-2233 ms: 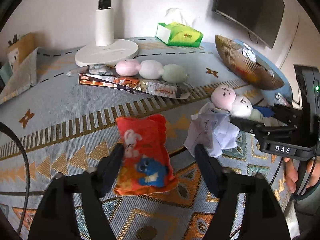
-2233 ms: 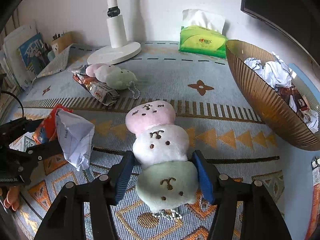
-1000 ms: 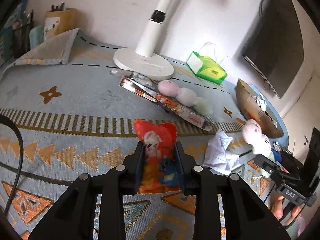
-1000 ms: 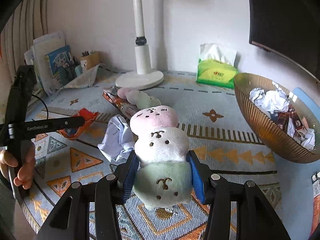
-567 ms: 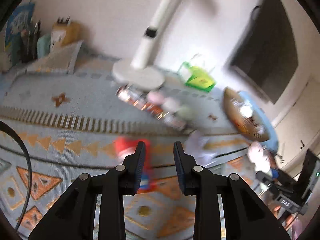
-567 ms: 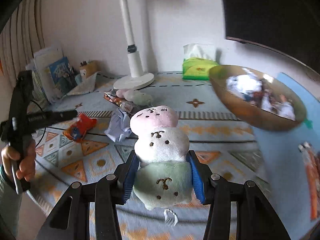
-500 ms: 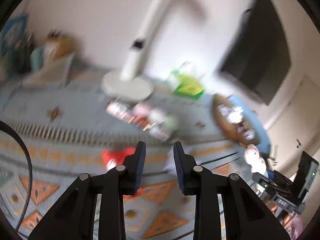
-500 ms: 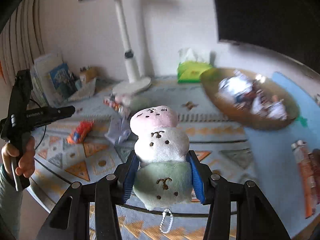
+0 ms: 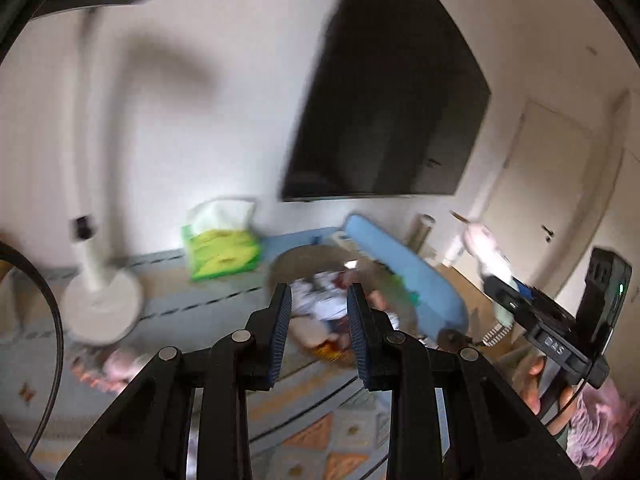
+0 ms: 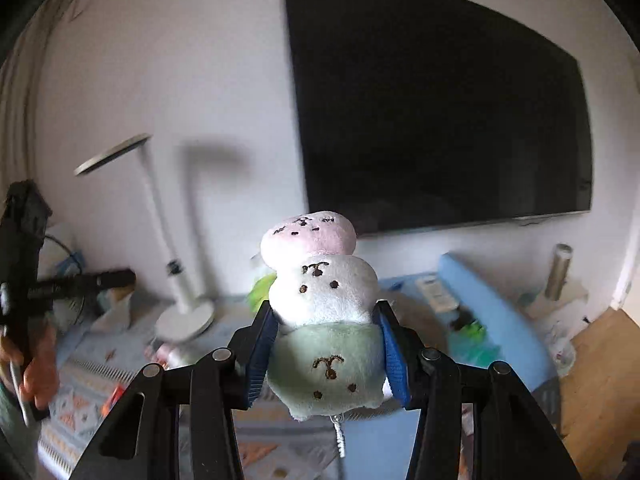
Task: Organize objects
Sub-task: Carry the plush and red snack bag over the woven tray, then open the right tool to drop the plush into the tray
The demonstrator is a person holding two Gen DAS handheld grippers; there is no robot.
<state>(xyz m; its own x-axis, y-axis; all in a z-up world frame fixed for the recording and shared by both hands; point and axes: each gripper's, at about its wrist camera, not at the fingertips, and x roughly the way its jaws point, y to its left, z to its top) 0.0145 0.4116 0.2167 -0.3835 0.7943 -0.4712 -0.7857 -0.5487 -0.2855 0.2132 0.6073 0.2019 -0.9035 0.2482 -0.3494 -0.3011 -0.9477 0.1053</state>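
My right gripper (image 10: 325, 354) is shut on a plush toy (image 10: 322, 312) made of pink, white and green balls, held high above the table. The same toy (image 9: 486, 254) and right gripper show at the right of the left wrist view. My left gripper (image 9: 318, 334) is raised over the table; its jaws stand a narrow gap apart with nothing between them. The brown bowl (image 9: 288, 266) with crumpled paper lies below and beyond its fingertips, blurred. A second plush toy (image 9: 118, 362) lies blurred on the patterned cloth at lower left.
A white desk lamp (image 9: 100, 304) stands at the left and a green tissue box (image 9: 220, 250) behind the bowl. A black TV (image 10: 436, 120) hangs on the wall. A blue mat edge (image 9: 400, 264) runs past the bowl. The red packet (image 10: 114, 398) lies on the cloth.
Both grippers have risen well above the table and tilted up towards the wall. The left gripper has let go of the red packet, which stays on the cloth. The right gripper still holds the plush toy.
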